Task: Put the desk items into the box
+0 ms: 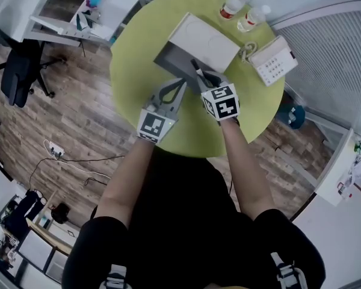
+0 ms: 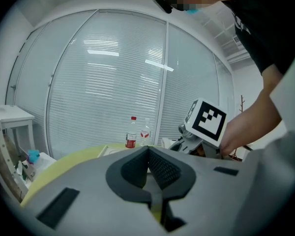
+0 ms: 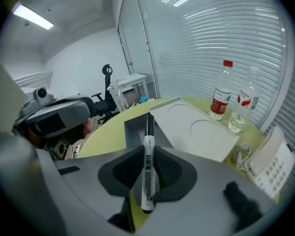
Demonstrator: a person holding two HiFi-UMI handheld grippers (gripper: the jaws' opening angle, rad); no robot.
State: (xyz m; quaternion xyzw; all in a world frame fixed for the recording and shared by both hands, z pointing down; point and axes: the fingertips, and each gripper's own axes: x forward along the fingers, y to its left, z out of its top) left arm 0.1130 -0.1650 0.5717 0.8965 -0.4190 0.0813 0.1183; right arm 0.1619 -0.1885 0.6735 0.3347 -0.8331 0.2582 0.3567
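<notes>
Marker (image 3: 148, 132) sits clamped in my right claw (image 3: 148, 154), aimed at the open box (image 1: 168, 62); my left claw (image 2: 148, 162) is closed, empty. Nothing looks boxed yet; the telephone (image 1: 272, 60) waits on the surface (image 1: 132, 83).

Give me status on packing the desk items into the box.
Done: nothing shows in the visible part of the box yet. In hand: the right gripper is shut on a marker, aimed at the open box; the left gripper is shut, empty. Left: the red-capped bottle, the clear bottle and the phone sit on the table beside it.
</notes>
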